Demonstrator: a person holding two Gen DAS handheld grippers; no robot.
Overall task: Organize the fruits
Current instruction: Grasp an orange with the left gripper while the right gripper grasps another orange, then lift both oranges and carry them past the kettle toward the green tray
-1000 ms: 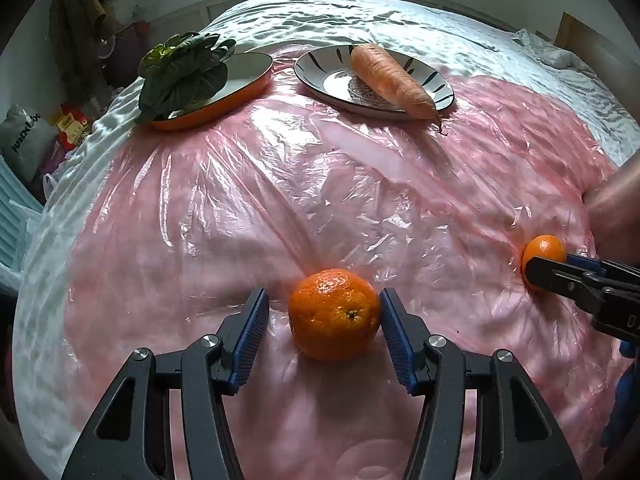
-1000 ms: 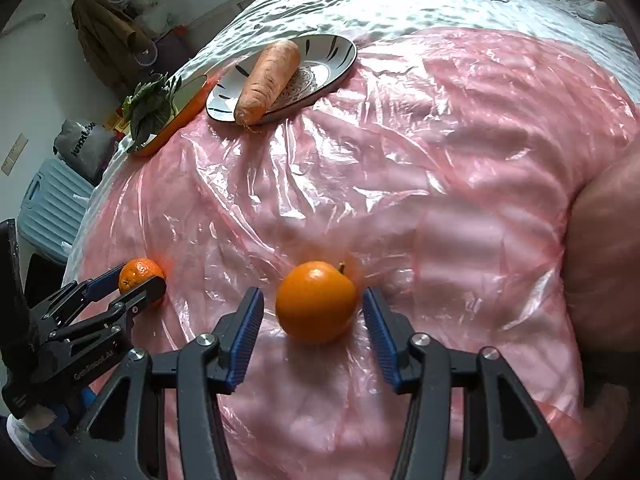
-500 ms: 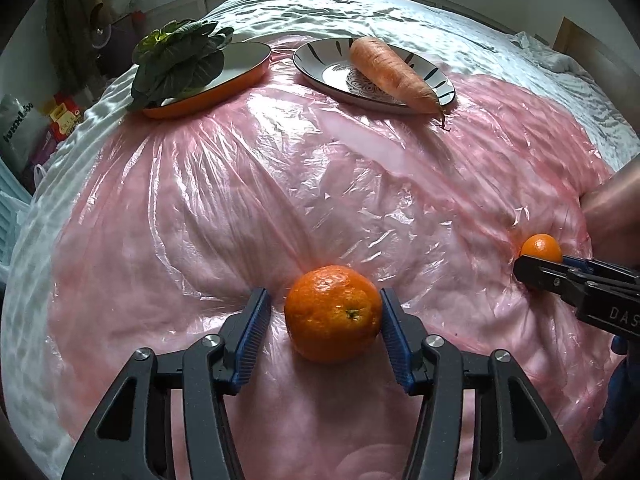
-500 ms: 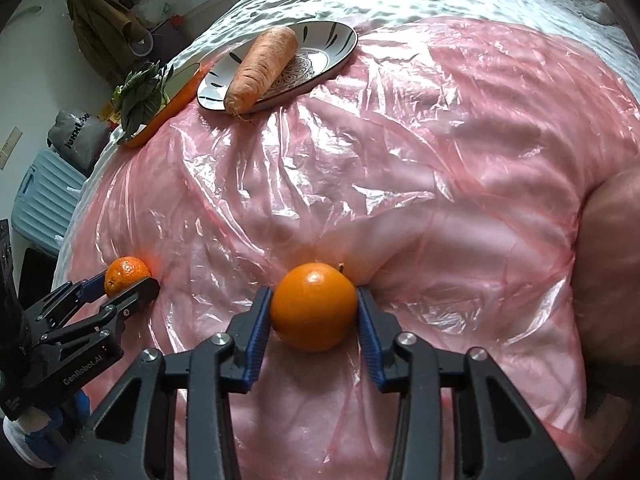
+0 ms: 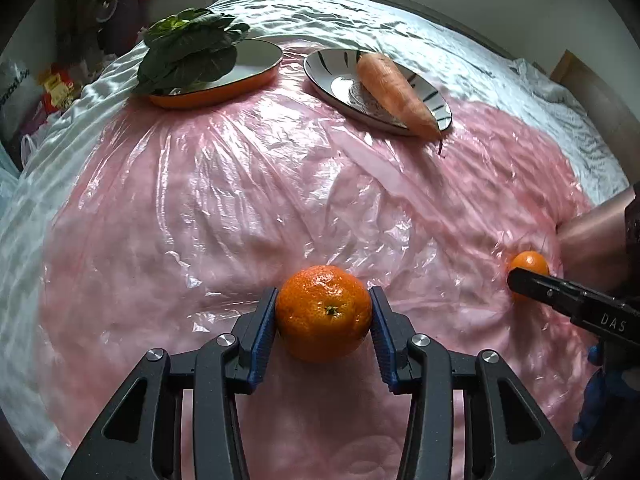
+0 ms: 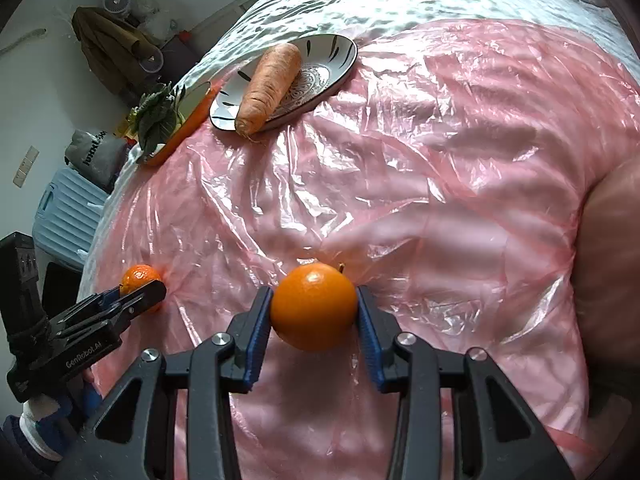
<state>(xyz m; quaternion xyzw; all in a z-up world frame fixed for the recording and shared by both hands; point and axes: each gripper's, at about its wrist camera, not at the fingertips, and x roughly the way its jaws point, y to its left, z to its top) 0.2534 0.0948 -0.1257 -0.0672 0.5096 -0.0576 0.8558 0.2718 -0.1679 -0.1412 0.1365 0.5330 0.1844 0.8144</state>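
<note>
We had the left gripper (image 5: 323,322) closing in on the dimpled mandarin (image 5: 323,312), and by this frame its blue pads (image 5: 262,334) pressed the fruit on both flanks, stem scar facing the camera; the fruit appeared to rest on the pink plastic sheet (image 5: 248,200), not yet lifted. The right gripper (image 6: 314,320) was likewise clamped on the smoother orange (image 6: 314,306), pads tight at its widest part, a grip we judged chosen so the round fruit could not roll out. Both fruits sat at the near edge of the sheet, well apart from each other. Further out stood the striped plate (image 5: 332,76) carrying a carrot (image 5: 394,94) and, to its left, the orange-rimmed dish (image 5: 256,60) with leafy greens (image 5: 188,54) lying over its left half. The sheet between grippers and dishes was bare but wrinkled over soft bedding. We judged that the carrot left little room on its plate; the dish's right half looked freer.
</note>
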